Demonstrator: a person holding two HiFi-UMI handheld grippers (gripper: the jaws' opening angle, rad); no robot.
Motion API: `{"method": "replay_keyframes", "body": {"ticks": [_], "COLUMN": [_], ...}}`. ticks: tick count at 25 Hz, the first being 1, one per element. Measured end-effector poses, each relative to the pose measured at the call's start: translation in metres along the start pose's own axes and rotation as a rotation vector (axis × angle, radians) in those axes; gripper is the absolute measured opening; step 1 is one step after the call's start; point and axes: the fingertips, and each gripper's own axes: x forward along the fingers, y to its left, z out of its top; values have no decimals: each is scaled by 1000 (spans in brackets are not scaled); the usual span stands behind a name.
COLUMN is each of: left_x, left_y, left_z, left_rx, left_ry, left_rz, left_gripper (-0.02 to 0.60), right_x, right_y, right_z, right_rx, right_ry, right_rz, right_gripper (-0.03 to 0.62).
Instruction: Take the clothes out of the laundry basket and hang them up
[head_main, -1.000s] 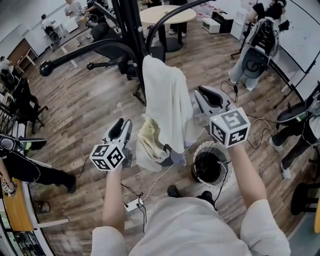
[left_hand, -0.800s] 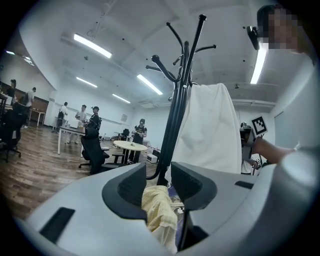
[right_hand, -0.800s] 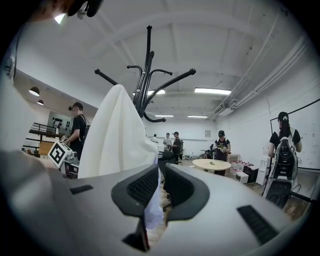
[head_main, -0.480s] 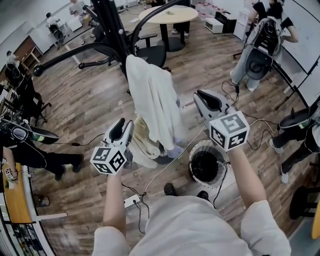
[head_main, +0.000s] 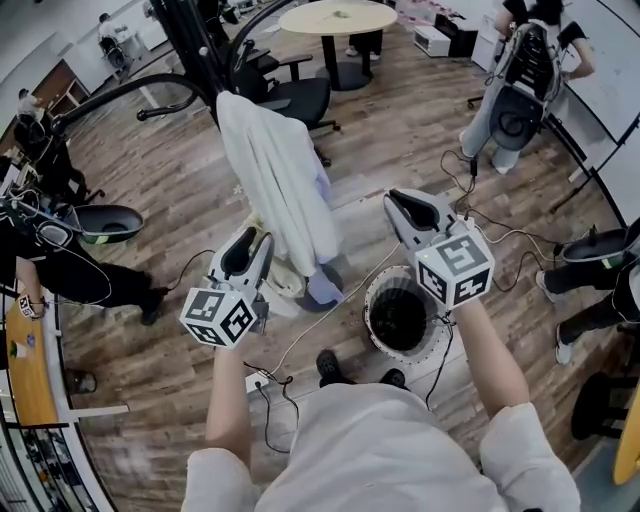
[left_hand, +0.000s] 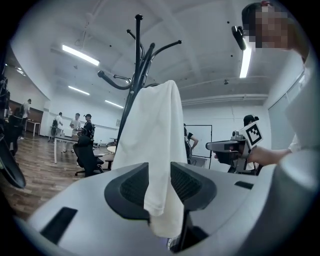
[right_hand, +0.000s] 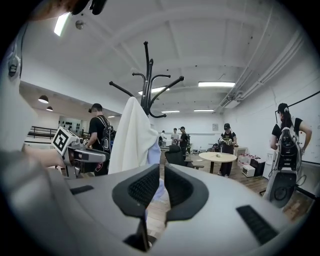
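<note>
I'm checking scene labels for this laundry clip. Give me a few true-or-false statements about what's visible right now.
A white garment hangs on the coat rack. True.
The laundry basket lies tipped on its side. False: it stands upright on the floor.
A round table stands beyond the coat rack. True.
Nobody else is in the room. False: a person stands at the head view's upper right, and others are about.
</note>
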Motion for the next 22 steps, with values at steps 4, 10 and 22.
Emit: {"method": "replay_keyframes", "body": {"ticks": [4,10,22], "left_x": [0,4,20], "left_y": [-31,-82,-178], "left_z": [-4,-8,-22], "left_rx": [18,33,24], "left_ry": [12,12,-3], "left_rz": [-15,-57,-142], "left_gripper": [140,114,66], "right_x": [-23,-64,-139], "right_y": [0,-4,-15], "right_z": [-11,-29,-63], "right_rx": [8,18,64], "right_ry": [2,10,23], "right_rz": [8,12,-17], "right_gripper": [37,21,8]}}
